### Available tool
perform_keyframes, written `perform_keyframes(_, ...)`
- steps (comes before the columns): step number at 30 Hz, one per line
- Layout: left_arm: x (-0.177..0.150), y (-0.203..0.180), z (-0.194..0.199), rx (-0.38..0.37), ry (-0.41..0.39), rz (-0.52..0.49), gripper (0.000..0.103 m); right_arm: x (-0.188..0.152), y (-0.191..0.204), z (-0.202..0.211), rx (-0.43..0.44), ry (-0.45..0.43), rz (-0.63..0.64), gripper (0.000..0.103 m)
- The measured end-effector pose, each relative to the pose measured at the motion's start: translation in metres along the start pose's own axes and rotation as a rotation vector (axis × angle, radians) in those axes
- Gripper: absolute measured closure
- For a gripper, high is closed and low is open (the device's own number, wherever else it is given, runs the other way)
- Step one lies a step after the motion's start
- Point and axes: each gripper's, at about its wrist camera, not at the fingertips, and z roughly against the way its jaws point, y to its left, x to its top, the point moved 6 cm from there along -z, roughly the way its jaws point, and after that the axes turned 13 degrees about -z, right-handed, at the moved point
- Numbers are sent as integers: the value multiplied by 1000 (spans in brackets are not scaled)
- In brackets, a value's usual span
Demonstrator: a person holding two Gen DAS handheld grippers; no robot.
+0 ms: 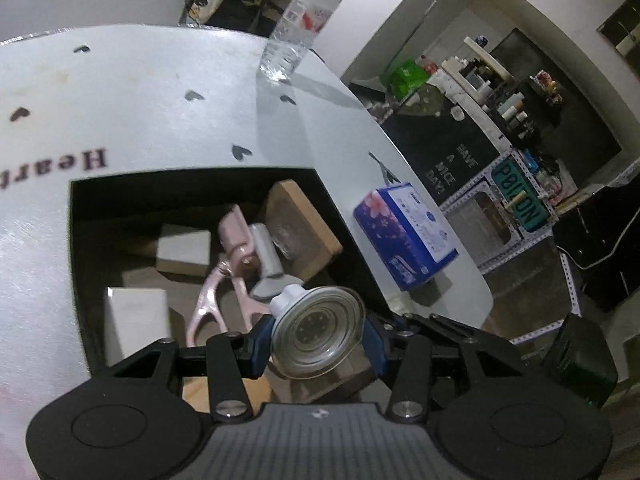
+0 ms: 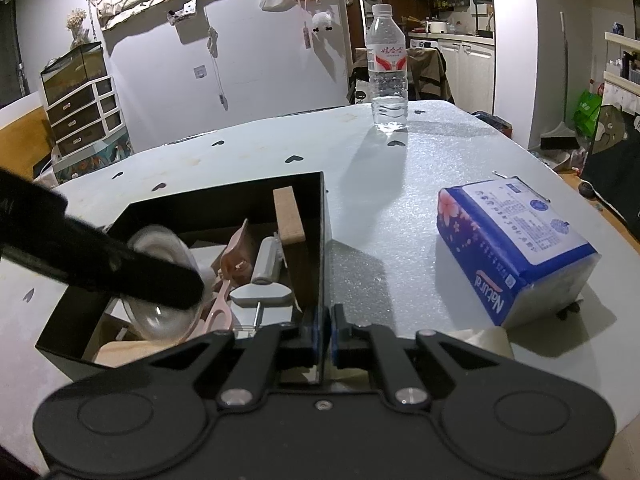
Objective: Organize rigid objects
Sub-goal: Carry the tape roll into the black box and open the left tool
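Suction cup (image 1: 318, 330): clear, white knob, pinched in the left gripper (image 1: 316, 346) above the black box (image 1: 192, 180).
Right gripper (image 2: 331, 336): jaws pressed together, clamping the box's near wall.
Box contents: wooden block (image 2: 289, 216), pink tool (image 1: 228, 264), grey tool (image 2: 266, 258), white blocks (image 1: 138, 316).
Table (image 2: 380, 200): water bottle (image 2: 388, 68) behind, tissue pack (image 2: 516, 248) right.

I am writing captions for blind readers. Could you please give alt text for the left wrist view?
The left gripper holds a clear suction cup with a white knob over an open black box on a white foam-covered table. Inside lie wooden blocks, white blocks and a pink tool. A blue tissue pack and a water bottle stand beyond.
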Motion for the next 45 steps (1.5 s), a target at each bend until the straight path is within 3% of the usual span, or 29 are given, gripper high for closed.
perform_keyframes(7,-12,0,-11,-22,62,45,53,0,0,0,-1,1,0,96)
perform_keyframes(9,-13,4,-13,-19,73,79,49,0,0,0,-1,1,1,96)
perform_keyframes(11,-14,8,-14,-16,89,114,35,0,0,0,-1,1,1,96)
perform_keyframes(13,-15,9,-13,-14,93,121,30,0,0,0,-1,1,1,96)
perform_keyframes(21,-15,7,-11,-17,93,117,26,0,0,0,0,1,1,96)
perform_keyframes(23,-15,6,-9,-22,81,113,34,0,0,-1,-1,0,1,96)
perform_keyframes(26,-14,3,-8,-14,69,76,63,0,0,0,-1,1,0,96)
perform_keyframes(30,-15,6,-15,22,85,41,86,0,0,0,0,1,0,96)
perform_keyframes(37,-11,15,0,25,19,29,94,0,0,0,-1,1,1,96)
perform_keyframes(42,-4,39,13,96,-21,65,94,0,0,0,-2,1,2,96)
perform_keyframes(45,-6,53,11,126,2,98,94,0,0,0,-1,1,3,96)
